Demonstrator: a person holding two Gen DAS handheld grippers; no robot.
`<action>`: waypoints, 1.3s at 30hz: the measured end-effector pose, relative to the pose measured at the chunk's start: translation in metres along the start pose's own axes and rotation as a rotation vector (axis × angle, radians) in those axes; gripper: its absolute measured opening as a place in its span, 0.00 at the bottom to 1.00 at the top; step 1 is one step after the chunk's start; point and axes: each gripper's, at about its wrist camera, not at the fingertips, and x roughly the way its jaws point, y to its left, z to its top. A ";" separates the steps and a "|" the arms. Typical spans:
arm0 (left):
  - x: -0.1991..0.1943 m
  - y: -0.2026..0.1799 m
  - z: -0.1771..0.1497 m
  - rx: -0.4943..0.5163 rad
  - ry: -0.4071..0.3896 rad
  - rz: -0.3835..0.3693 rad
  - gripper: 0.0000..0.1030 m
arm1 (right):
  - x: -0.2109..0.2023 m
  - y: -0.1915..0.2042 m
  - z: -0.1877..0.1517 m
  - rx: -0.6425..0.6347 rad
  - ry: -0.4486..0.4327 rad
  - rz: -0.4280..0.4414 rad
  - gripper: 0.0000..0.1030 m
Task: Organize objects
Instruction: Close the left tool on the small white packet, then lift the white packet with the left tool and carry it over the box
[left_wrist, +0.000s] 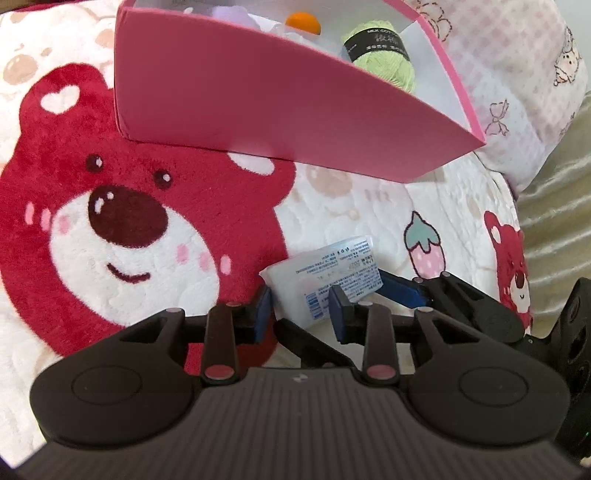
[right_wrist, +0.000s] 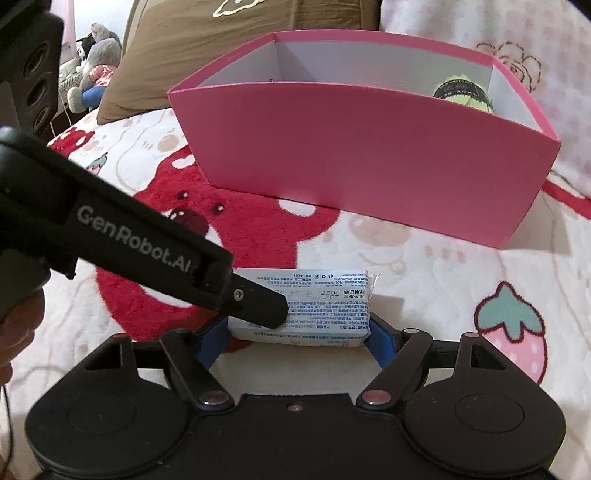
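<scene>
A white tissue pack (left_wrist: 325, 280) with blue print lies just over the bear blanket, in front of an open pink box (left_wrist: 258, 103). My left gripper (left_wrist: 301, 312) pinches the pack's near corner, one blue pad at its edge and one on its face. In the right wrist view its black finger (right_wrist: 258, 302) rests on top of the tissue pack (right_wrist: 303, 306). My right gripper (right_wrist: 295, 341) spans the pack lengthwise, a blue pad against each end. The pink box (right_wrist: 369, 166) holds a green yarn ball (left_wrist: 384, 55), an orange ball (left_wrist: 303, 22) and a purple item.
A fleece blanket (left_wrist: 110, 221) with red bears covers the bed. A brown pillow (right_wrist: 184, 55) lies behind the box, with plush toys (right_wrist: 92, 62) at the far left. A pink checked pillow (left_wrist: 517, 92) lies to the right. A hand (right_wrist: 14, 332) holds the left gripper.
</scene>
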 end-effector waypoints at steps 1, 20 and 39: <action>-0.003 -0.002 0.000 0.000 0.005 -0.001 0.31 | -0.002 0.001 0.001 0.001 0.001 0.002 0.79; -0.073 -0.024 0.015 0.028 -0.036 -0.014 0.38 | -0.065 0.010 0.039 -0.002 -0.076 0.118 0.74; -0.119 -0.063 0.016 0.125 -0.204 0.024 0.37 | -0.111 -0.004 0.054 -0.032 -0.163 0.151 0.56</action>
